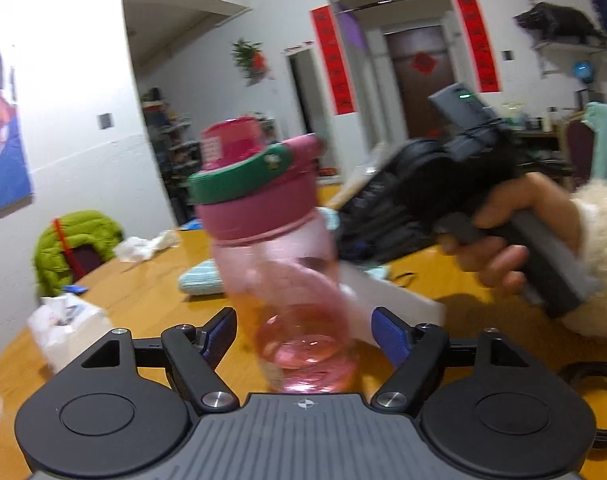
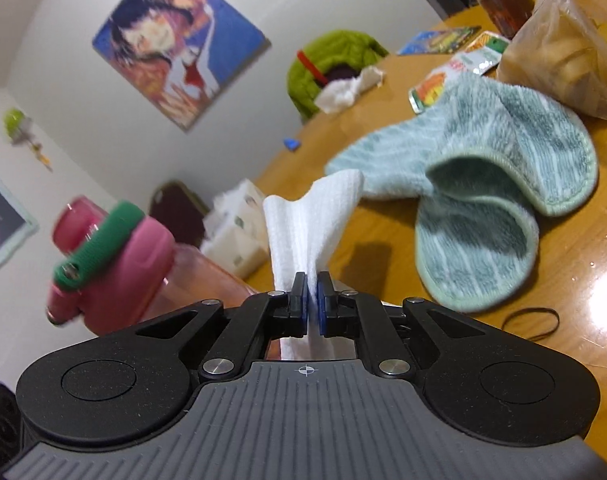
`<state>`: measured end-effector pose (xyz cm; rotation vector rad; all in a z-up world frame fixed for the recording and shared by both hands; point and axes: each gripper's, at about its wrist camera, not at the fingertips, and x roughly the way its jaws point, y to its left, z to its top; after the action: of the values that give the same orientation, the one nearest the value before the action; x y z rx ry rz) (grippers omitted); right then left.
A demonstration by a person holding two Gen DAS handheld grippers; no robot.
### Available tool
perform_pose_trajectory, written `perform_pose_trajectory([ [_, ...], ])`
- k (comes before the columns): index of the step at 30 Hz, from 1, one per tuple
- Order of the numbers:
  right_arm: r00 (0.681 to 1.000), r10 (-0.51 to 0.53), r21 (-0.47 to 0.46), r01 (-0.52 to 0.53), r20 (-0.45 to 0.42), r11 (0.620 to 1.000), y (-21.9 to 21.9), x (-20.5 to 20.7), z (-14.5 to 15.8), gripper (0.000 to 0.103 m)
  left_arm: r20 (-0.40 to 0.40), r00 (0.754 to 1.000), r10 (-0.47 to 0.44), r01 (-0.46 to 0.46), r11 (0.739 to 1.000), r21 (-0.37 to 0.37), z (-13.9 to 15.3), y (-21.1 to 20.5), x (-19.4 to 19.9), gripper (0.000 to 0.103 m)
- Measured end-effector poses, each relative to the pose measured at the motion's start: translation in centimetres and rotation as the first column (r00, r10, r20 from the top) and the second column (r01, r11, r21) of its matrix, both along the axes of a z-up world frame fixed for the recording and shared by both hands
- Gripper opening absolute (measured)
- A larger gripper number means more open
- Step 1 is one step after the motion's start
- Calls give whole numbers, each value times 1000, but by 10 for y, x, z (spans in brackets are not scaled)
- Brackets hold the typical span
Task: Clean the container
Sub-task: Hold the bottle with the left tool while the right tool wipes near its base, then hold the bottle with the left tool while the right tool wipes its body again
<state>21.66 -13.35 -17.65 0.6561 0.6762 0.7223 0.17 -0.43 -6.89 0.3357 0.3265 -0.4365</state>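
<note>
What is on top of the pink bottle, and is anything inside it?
The pink bottle carries a pink screw cap with a green band and a closed pink flip lid. The clear body looks empty, though blur and the cap hide the neck's interior.

This is a lived-in room of a home. Red paper banners (image 1: 334, 60) hang beside a brown door (image 1: 421, 76), and a poster (image 2: 179, 46) is on the white wall. The wooden table (image 2: 383, 236) carries a towel (image 2: 499, 184), food packets (image 2: 459, 68) and a jar (image 2: 503, 0). A green jacket (image 1: 77, 248) hangs over a chair.
</note>
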Motion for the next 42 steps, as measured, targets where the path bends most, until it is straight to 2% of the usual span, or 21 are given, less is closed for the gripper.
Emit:
perform_pose_trajectory([
  [3,1000,18,41,-18,0,999,-2,0,2,11,11,1000,14,-14,999,41,-6,-6,1,71],
  [5,999,34,46,-34,2,998,-1,-1,4,10,14,999,30,-30,999,40,-9,-8,5,71],
  [10,999,35,-9,-35,16,999,0,-11,11,10,42,995,86,-88,995,51,-14,-11,18,71],
  [16,998,57,-52,-56,18,997,-3,-19,20,10,37,996,82,-83,996,22,-12,-3,26,74],
  [22,997,45,-94,-50,-56,994,3,-11,8,10,50,995,87,-88,996,25,-14,-6,22,73],
  [23,998,40,-83,-44,-52,996,2,-11,8,10,52,995,87,-89,996,26,-13,-6,22,73],
  [25,999,40,10,-40,-15,999,-6,-15,12,10,51,995,86,-88,996,27,-13,-7,21,73],
  [28,997,74,247,-81,37,966,-27,-15,16,11,52,995,84,-86,996,27,-13,-8,21,73],
  [29,995,88,285,-94,36,954,-30,-15,14,11,52,995,84,-85,996,28,-13,-8,20,73],
  [30,996,87,284,-91,26,955,-29,-14,13,11,52,995,83,-85,996,27,-13,-8,21,73],
  [31,996,83,273,-84,16,958,-28,-13,11,11,52,995,83,-84,996,27,-13,-8,21,73],
  [33,997,69,185,-63,-28,981,-20,-8,4,11,54,995,84,-85,996,27,-12,-9,21,73],
  [35,993,56,55,-51,-101,997,-7,-2,-5,10,54,995,84,-85,996,26,-12,-9,21,73],
  [37,989,43,-86,-56,-142,995,7,3,-13,10,56,995,84,-86,996,26,-12,-10,20,73],
  [38,988,39,-128,-58,-147,990,11,3,-16,10,56,995,84,-86,996,26,-12,-10,20,73],
  [39,989,35,-158,-59,-146,986,14,3,-17,10,56,995,85,-86,996,26,-12,-10,20,73],
  [42,995,37,-140,-51,-97,989,10,-4,-9,10,55,995,84,-86,996,25,-11,-11,20,73],
])
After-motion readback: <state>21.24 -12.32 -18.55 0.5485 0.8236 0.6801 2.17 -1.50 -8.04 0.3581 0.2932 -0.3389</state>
